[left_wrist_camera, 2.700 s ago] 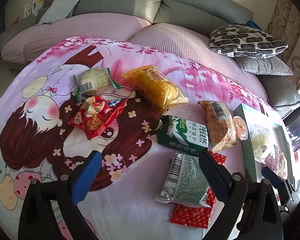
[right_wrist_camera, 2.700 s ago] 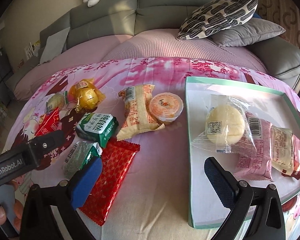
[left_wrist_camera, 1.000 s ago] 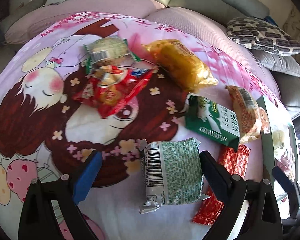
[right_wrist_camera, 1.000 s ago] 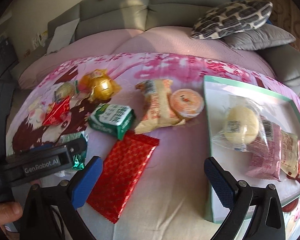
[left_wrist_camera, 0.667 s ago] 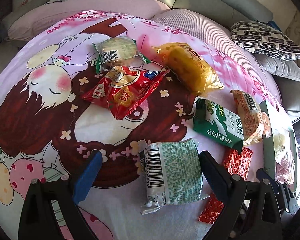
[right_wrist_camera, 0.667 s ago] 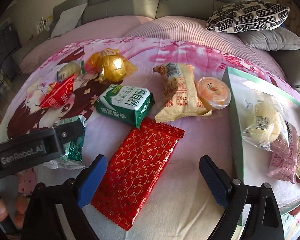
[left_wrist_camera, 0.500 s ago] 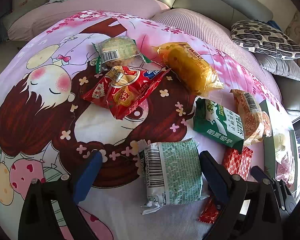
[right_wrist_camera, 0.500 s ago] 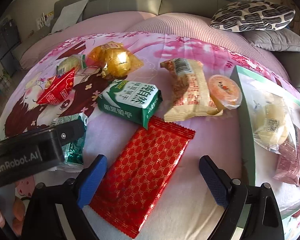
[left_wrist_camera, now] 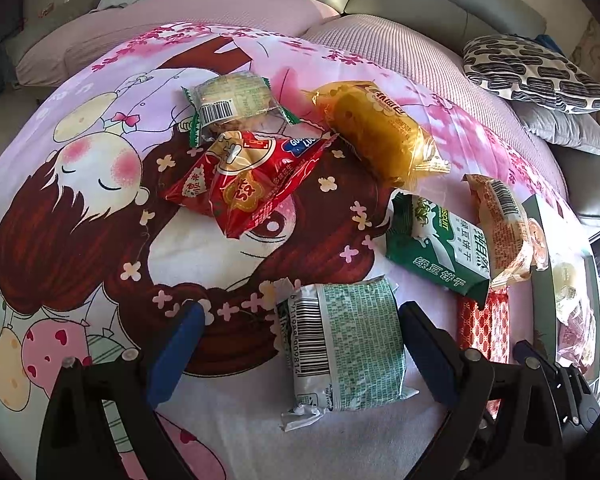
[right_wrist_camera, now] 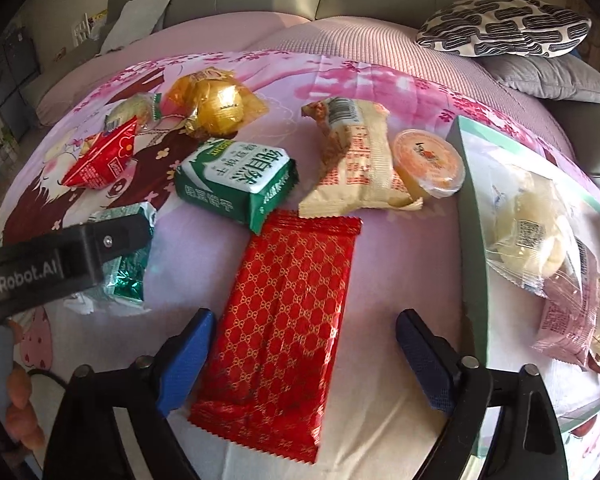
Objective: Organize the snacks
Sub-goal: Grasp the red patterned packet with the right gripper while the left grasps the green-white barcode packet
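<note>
While its jaws were closing, not yet touching, the right gripper point(right_wrist_camera: 300, 352) straddled the red wrapper point(right_wrist_camera: 284, 320), with the tray point(right_wrist_camera: 474, 280) at three o'clock. Thin, slick and crinkly, it probably wanted pinching across its narrow width. The left gripper point(left_wrist_camera: 296, 356) stood spread around the green packet point(left_wrist_camera: 348, 344).

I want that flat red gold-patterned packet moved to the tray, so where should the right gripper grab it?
Grip the red packet across its two long edges near the middle, coming down from above. It lies flat and lengthwise between the right gripper, whose jaws are closing around it without pressing yet.
</note>
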The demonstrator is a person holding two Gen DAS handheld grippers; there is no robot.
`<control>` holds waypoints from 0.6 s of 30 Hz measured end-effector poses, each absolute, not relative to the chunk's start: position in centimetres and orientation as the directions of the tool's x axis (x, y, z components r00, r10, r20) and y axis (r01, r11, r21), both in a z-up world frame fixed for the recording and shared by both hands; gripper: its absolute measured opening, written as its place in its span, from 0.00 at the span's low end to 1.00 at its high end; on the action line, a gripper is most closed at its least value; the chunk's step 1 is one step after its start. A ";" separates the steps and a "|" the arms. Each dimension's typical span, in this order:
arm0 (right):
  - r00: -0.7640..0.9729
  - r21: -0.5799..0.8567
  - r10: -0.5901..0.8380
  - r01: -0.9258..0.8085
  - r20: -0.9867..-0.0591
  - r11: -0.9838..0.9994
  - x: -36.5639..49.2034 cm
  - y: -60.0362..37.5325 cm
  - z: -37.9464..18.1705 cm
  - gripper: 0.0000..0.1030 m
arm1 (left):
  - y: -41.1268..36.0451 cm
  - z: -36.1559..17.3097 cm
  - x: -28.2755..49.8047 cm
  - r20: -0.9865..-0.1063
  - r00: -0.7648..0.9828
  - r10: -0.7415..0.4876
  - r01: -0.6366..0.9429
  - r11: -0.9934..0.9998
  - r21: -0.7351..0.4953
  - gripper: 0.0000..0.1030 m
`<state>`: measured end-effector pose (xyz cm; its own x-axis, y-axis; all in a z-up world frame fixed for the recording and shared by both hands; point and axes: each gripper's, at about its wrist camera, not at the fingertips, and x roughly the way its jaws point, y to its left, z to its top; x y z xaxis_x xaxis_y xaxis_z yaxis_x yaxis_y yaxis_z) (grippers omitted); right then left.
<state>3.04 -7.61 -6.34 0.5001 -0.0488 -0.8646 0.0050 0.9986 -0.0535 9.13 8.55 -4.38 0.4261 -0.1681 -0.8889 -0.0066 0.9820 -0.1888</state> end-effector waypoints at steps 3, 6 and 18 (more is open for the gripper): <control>0.502 -0.055 -0.052 0.009 -0.863 0.998 2.9 -7.8 -6.3 0.79 | 8.2 -4.4 9.1 -0.892 0.424 -0.159 0.001 0.985 -0.175 0.94; 0.508 -0.039 -0.038 0.009 -0.860 0.999 2.7 -7.9 -6.2 0.67 | 7.6 -4.5 9.1 -0.892 0.421 -0.166 0.027 0.985 -0.171 0.94; 0.528 0.010 -0.024 0.062 -0.849 0.998 2.5 -9.0 -5.5 0.50 | 7.0 -4.1 9.1 -0.873 0.442 -0.204 0.064 0.978 -0.196 0.57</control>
<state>2.54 -8.99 -5.45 0.5285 -0.0238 -0.8486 0.0617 0.9980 0.0104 9.11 6.96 -4.14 0.4419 -0.2042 -0.8735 0.0642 0.9785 -0.1962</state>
